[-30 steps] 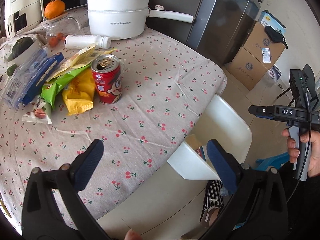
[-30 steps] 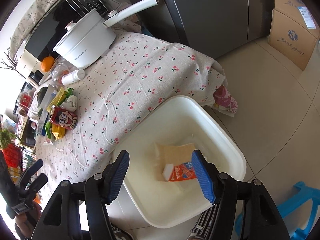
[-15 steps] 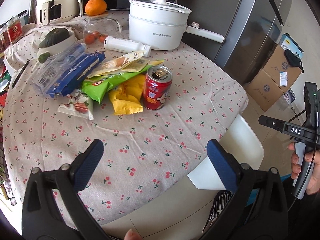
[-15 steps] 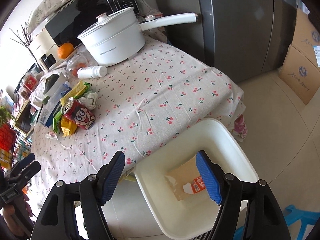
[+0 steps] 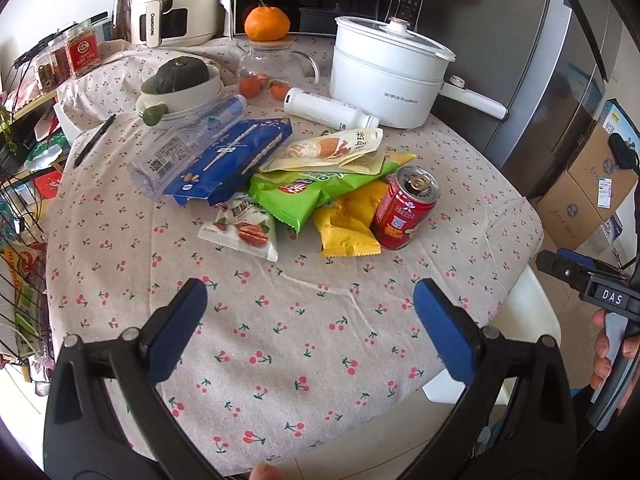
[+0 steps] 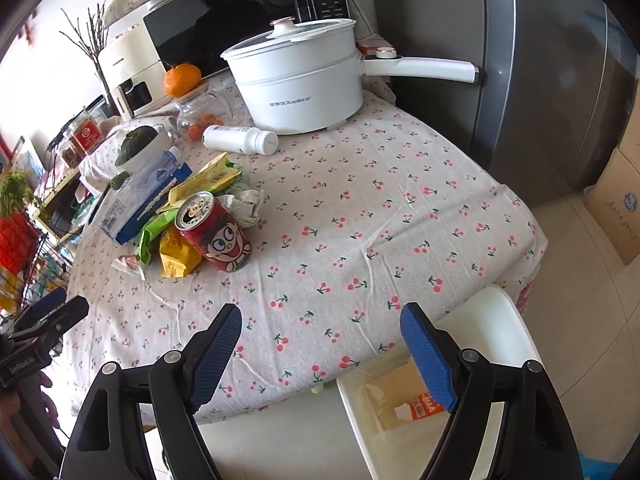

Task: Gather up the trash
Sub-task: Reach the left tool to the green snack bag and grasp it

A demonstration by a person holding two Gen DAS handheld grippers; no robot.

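A pile of trash lies mid-table: a red can (image 5: 406,210) (image 6: 218,232) standing upright, a yellow wrapper (image 5: 346,226), a green snack bag (image 5: 308,194), a nut packet (image 5: 244,232), a blue packet (image 5: 236,156), an empty plastic bottle (image 5: 188,148) and crumpled paper (image 6: 244,202). A white bin (image 6: 492,328) stands off the table's near right edge with a paper and an orange wrapper (image 6: 424,406) inside. My left gripper (image 5: 310,322) is open and empty above the near cloth. My right gripper (image 6: 320,344) is open and empty over the table edge by the bin.
A white electric pot (image 5: 386,76) with a long handle, a white bottle (image 5: 328,108) lying down, a glass jar with an orange on it (image 5: 266,62) and a bowl with a squash (image 5: 180,84) stand at the back. A fridge (image 6: 560,80) and cardboard boxes (image 5: 592,196) are to the right.
Both grippers have swung up and left from the bin toward the table. The trash pile has come to the middle of both views. Both stay open and empty.
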